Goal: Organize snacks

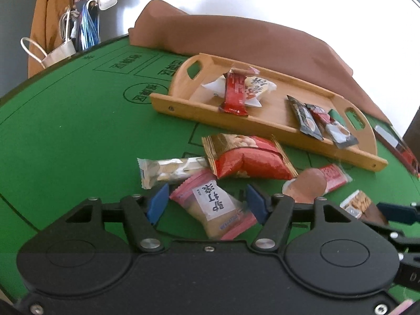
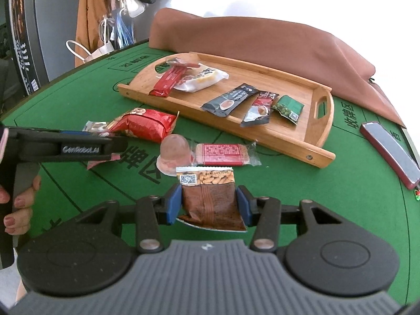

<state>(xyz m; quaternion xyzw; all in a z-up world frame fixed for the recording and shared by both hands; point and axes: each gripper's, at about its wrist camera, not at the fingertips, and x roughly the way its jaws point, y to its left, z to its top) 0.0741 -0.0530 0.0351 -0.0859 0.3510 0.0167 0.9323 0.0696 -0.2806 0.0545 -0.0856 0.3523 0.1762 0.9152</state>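
Observation:
A pink snack packet [image 1: 218, 207] with a white label lies on the green table between the blue pads of my left gripper [image 1: 207, 204]. The jaws stand apart around it, with a slight gap at the left pad. My right gripper [image 2: 208, 204] is shut on a brown almond packet [image 2: 210, 199], both pads pressing its sides. A wooden tray [image 2: 296, 141] farther back holds several packets, among them a red bar [image 2: 168, 80] and a dark sachet [image 2: 231, 99]. Loose on the table are a red peanut bag [image 1: 249, 157], a pale bar [image 1: 168, 170], a jelly cup [image 2: 174, 152] and a red-labelled cracker pack [image 2: 223, 153].
A brown cloth [image 2: 262, 42] is heaped behind the tray. A red-edged phone [image 2: 391, 155] lies at the right table edge. Bags and a jacket [image 1: 44, 26] hang beyond the far left rim. A person's hand [image 2: 18, 204] holds the left gripper's handle.

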